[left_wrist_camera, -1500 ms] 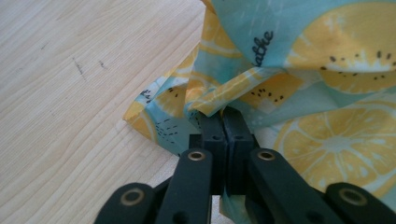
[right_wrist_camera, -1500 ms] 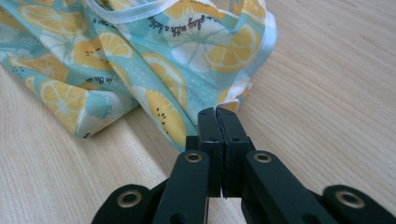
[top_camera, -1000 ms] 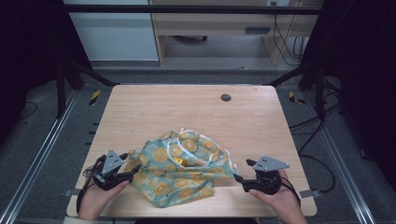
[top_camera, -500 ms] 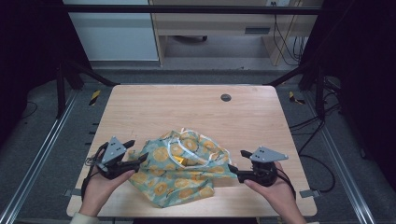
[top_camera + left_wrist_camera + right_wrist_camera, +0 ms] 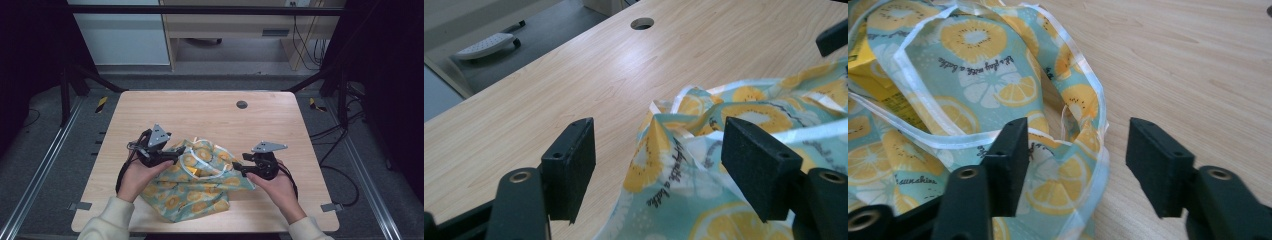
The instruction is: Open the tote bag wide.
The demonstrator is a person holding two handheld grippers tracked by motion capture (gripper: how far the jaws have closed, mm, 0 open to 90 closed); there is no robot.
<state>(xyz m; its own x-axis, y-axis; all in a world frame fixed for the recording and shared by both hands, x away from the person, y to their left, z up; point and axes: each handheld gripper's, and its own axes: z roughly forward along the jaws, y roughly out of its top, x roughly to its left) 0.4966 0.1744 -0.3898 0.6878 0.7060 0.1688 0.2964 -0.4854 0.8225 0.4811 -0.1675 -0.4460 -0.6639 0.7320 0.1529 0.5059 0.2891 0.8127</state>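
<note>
1. The worktop [image 5: 165,112] is a light wood board with rounded corners, its grain running side to side.
2. A small round dark hole [image 5: 242,104] sits in it near the far edge, right of the middle.
3. A crumpled teal cloth bag [image 5: 200,187] printed with yellow fruit slices and edged in white lies on the near half.

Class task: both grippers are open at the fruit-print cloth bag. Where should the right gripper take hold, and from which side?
Probably the white-trimmed rim of the fruit-print cloth bag. It stands up in a fold just ahead of the open right gripper. Come in low from the bag's right edge, jaws straddling that fold.
</note>
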